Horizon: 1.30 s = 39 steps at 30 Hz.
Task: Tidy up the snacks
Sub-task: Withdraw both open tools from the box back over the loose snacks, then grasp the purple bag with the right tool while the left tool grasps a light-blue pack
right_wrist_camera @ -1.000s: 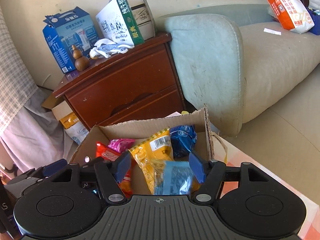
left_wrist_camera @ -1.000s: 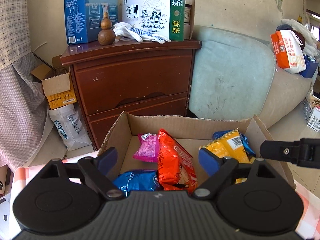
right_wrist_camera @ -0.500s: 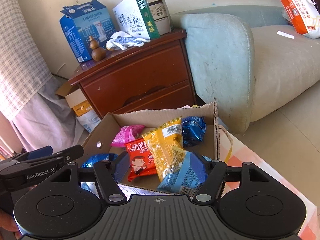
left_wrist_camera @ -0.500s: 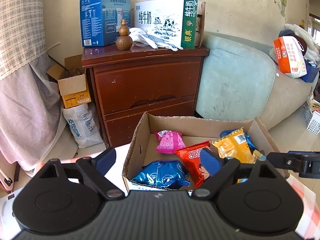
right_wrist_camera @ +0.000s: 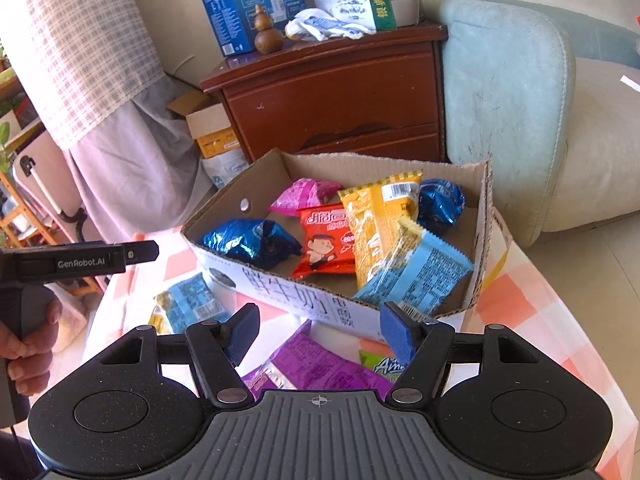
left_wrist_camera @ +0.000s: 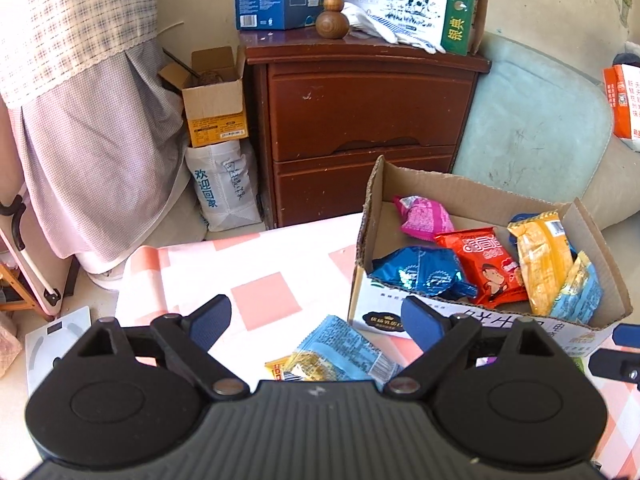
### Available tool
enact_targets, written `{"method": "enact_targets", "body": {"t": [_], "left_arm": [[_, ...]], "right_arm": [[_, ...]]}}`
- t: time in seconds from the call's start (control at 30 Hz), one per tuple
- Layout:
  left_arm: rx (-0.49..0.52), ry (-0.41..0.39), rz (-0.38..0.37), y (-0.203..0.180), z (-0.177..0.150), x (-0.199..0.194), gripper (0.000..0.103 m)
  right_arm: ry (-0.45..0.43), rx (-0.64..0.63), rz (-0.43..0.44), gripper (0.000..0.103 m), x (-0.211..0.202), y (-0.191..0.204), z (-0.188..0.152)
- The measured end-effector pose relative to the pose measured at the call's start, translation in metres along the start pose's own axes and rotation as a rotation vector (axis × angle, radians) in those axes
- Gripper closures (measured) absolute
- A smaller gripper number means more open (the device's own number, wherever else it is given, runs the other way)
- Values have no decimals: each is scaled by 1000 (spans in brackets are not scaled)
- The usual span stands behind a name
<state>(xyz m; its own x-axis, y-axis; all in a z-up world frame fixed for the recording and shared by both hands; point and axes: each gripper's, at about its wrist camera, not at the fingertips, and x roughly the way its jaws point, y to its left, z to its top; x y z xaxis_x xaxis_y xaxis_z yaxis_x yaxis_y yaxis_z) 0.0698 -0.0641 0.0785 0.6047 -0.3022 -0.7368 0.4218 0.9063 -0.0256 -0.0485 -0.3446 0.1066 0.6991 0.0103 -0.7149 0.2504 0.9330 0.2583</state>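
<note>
An open cardboard box (right_wrist_camera: 288, 296) stands on the checked tablecloth (left_wrist_camera: 256, 276). It holds pink (right_wrist_camera: 304, 194), red (right_wrist_camera: 326, 240), yellow (right_wrist_camera: 378, 220) and dark blue (right_wrist_camera: 248, 240) snack packets, and a light-blue packet (right_wrist_camera: 416, 276) leans on its front wall. My right gripper (right_wrist_camera: 320, 336) is open and empty in front of the box, above a purple packet (right_wrist_camera: 316, 368) and a green one (right_wrist_camera: 380, 364). My left gripper (left_wrist_camera: 316, 320) is wide open, left of the box (left_wrist_camera: 372, 240), over another light-blue packet (left_wrist_camera: 340, 348) on the cloth.
Behind the table stand a brown wooden nightstand (left_wrist_camera: 360, 112) with cartons on top, a pale sofa (right_wrist_camera: 520, 100) to the right and a curtain (left_wrist_camera: 80, 80) to the left. A hand (right_wrist_camera: 24, 344) holds the left gripper's handle. Bare cloth lies left of the box.
The light-blue packet between my right fingers was let go and now leans inside the box. Both grippers drew back from the box, and the left one swung to its left side.
</note>
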Motion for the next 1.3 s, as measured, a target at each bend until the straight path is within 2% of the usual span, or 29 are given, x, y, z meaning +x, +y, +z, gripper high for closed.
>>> {"method": "enact_targets", "body": {"t": [0.2,0.5,0.6,0.67,0.93,1.07,1.17,1.3], "left_arm": [[-66,84,-19,5,-9,27,12],[32,123,-26,-17,-20,60,12],[64,148,6,-19,-26,68,15],[72,162,1,-17,-30,70,17],[76,213,-41,6,-38,61,22],[178,255,-64,14,-43,52,22],[277,256,-63,18,-48,44,22],[270,239,-103,27,-50,40,23]], "right_arm": [[88,-6,39,36,22,1,-12],[117,0,8,36,48,0,-22],[137,-9,-9,35,55,1,-26],[152,-15,-7,34,59,2,-28],[230,-35,104,34,59,17,-33],[295,-64,174,34,60,31,-37],[327,-130,217,31,57,47,-44],[337,-243,235,29,53,69,-50]]}}
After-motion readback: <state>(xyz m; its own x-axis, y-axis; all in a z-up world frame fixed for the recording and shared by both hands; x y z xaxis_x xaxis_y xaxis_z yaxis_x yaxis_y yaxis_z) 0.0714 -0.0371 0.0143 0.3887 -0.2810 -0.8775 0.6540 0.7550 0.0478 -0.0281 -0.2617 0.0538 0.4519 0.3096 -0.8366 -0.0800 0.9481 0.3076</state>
